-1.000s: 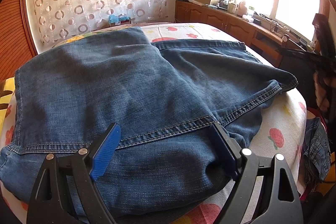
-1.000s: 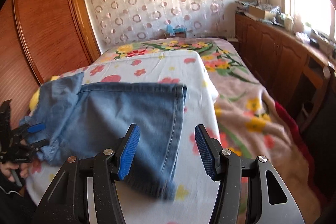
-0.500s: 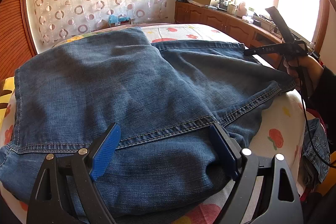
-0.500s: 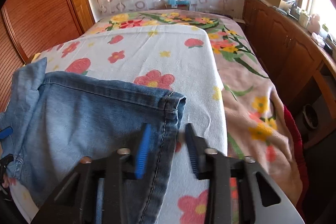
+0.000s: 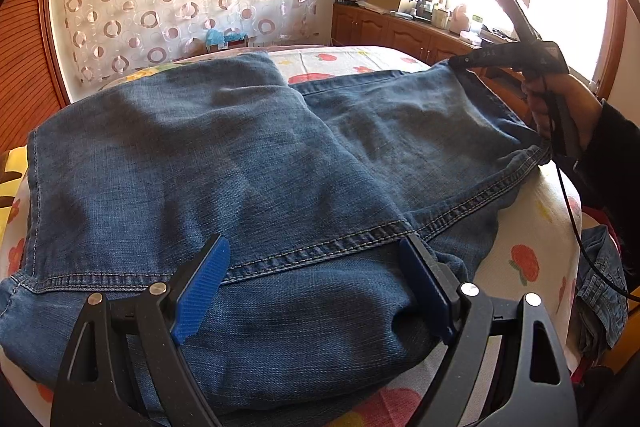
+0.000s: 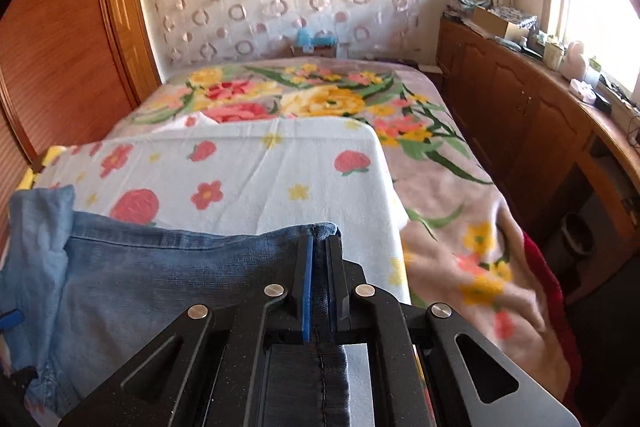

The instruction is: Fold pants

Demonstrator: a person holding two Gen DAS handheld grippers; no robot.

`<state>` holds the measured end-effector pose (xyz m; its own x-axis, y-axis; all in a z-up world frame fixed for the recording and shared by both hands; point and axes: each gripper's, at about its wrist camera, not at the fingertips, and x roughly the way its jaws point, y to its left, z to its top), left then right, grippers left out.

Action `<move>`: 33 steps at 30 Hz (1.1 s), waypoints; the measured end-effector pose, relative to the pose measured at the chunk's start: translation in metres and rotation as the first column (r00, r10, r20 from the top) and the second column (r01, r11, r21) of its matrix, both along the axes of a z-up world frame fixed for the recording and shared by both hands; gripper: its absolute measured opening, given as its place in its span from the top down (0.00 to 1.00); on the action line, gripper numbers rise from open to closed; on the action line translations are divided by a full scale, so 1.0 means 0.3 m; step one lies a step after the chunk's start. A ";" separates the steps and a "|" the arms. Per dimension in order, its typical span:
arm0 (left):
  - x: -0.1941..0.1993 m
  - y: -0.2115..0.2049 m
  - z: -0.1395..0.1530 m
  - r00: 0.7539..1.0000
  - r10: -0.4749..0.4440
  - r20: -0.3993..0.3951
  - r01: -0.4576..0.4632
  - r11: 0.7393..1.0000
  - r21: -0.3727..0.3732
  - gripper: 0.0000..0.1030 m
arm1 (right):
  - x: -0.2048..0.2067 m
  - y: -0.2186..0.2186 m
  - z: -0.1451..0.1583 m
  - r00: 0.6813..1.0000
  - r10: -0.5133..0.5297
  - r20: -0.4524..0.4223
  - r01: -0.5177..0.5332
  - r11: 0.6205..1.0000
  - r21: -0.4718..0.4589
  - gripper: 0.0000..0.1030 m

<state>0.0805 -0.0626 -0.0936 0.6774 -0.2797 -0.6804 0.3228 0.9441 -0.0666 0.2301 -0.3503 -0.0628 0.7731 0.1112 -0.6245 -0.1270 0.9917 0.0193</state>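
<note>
Pinching pants (image 6: 168, 283) hem between right fingers (image 6: 306, 291).

I saw the pants (image 5: 240, 155) were matt, coarse-woven denim with raised stitched seams. My left gripper (image 5: 316, 291) had matt black plastic arms, ribbed blue pads and shiny metal rivets. The sheet (image 6: 256, 167) looked like soft printed cotton.
</note>
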 end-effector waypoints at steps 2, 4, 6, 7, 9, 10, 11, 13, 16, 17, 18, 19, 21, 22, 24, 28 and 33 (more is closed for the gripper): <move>-0.001 0.001 0.001 1.000 0.000 0.001 0.000 1.000 0.000 0.16 | -0.007 -0.008 -0.006 1.000 -0.005 -0.003 0.005 1.000 -0.013 0.85; -0.001 0.002 0.001 1.000 0.001 0.001 -0.001 1.000 0.000 0.16 | -0.021 -0.020 -0.004 1.000 -0.011 -0.003 0.011 1.000 -0.007 0.74; 0.002 -0.002 0.003 1.000 0.002 0.001 -0.002 1.000 0.004 0.16 | -0.054 -0.010 0.023 1.000 -0.003 0.009 0.003 1.000 -0.002 0.63; 0.003 -0.006 0.005 1.000 0.003 0.001 -0.003 1.000 0.006 0.16 | -0.080 -0.018 0.022 1.000 -0.006 0.015 0.007 1.000 -0.011 0.56; 0.005 -0.005 0.004 1.000 0.004 0.001 -0.004 1.000 0.008 0.16 | -0.140 -0.027 0.026 1.000 -0.001 0.027 0.002 1.000 -0.027 0.54; 0.006 -0.006 0.005 1.000 0.004 0.002 -0.004 1.000 0.008 0.16 | -0.179 -0.032 0.019 0.999 0.009 0.031 -0.008 1.000 -0.026 0.54; 0.005 -0.006 0.005 1.000 0.005 0.003 -0.005 1.000 0.006 0.16 | -0.215 -0.035 0.012 0.999 0.018 0.031 -0.017 1.000 -0.021 0.54; 0.005 -0.005 0.004 1.000 0.004 0.003 -0.004 1.000 0.006 0.16 | -0.288 -0.048 -0.007 0.999 0.032 0.029 -0.032 0.999 -0.007 0.54; 0.003 -0.006 0.003 1.000 0.006 0.002 -0.006 1.000 0.006 0.16 | -0.395 -0.075 -0.032 0.999 0.029 0.037 -0.029 0.999 0.016 0.51; 0.004 -0.006 0.003 1.000 0.006 0.002 -0.006 1.000 0.006 0.16 | -0.424 -0.087 -0.038 0.999 0.024 0.043 -0.026 0.999 0.045 0.45; 0.005 -0.005 0.003 1.000 0.006 0.002 -0.006 1.000 0.006 0.16 | -0.452 -0.103 -0.041 0.999 0.015 0.052 -0.020 0.997 0.080 0.42; 0.005 -0.006 0.003 1.000 0.007 0.003 -0.007 1.000 0.008 0.16 | -0.475 -0.109 -0.047 0.998 0.009 0.063 -0.016 0.994 0.109 0.39; 0.005 -0.005 0.003 1.000 0.006 0.003 -0.006 1.000 0.006 0.16 | -0.512 -0.106 -0.060 0.997 0.005 0.076 -0.015 0.992 0.127 0.39; 0.005 -0.006 0.003 1.000 0.006 0.003 -0.006 1.000 0.006 0.16 | -0.537 -0.098 -0.070 0.997 -0.006 0.081 -0.004 0.993 0.122 0.39; 0.005 -0.005 0.003 1.000 0.006 0.003 -0.006 1.000 0.006 0.16 | -0.550 -0.095 -0.083 0.996 -0.028 0.086 0.019 0.994 0.104 0.39; 0.004 -0.003 0.002 1.000 0.007 0.004 -0.007 1.000 0.006 0.16 | -0.578 -0.097 -0.100 0.995 -0.056 0.081 0.047 0.993 0.110 0.39; 0.004 -0.004 0.002 1.000 0.006 0.004 -0.006 1.000 0.004 0.16 | -0.581 -0.101 -0.111 0.995 -0.085 0.050 0.078 0.987 0.143 0.39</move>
